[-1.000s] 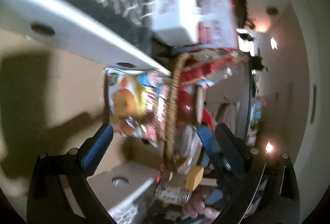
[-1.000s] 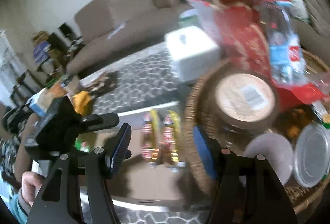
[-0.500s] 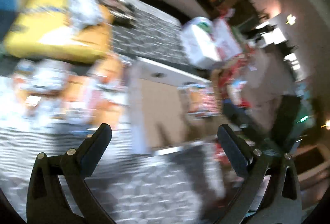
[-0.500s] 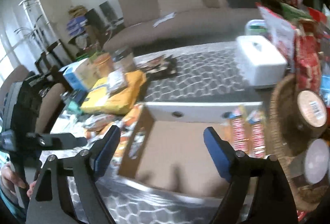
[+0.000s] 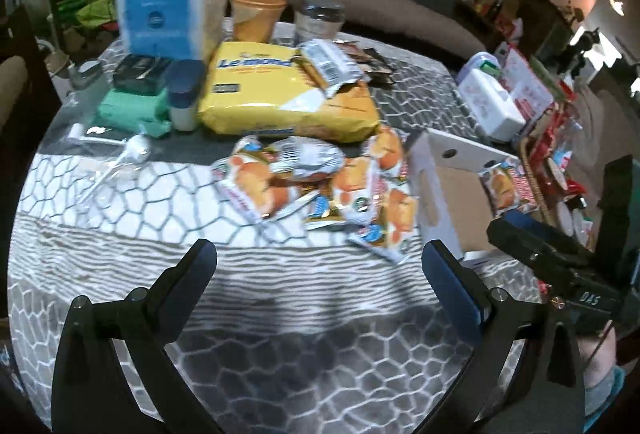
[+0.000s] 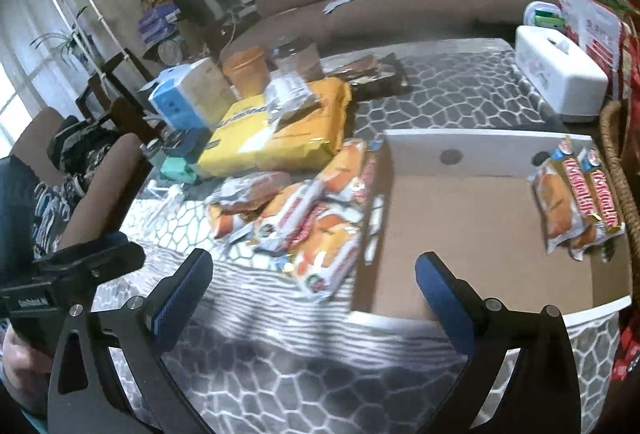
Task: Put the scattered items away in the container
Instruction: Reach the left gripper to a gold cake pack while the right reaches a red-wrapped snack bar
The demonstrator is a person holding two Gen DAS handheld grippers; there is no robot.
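Both tools hang over the patterned tablecloth [image 5: 280, 346] with nothing in them. The left gripper [image 5: 320, 266] stands with its jaws spread wide. The right gripper [image 6: 314, 274] is opening its jaws, and only cloth shows between them. The heap of snack packets [image 5: 320, 190] lies on the table just left of the shallow cardboard box [image 6: 472, 218] (white-sided, brown inside). Three packets [image 6: 576, 194] already lie in the box's far right corner, beside a wicker basket [image 6: 616, 154].
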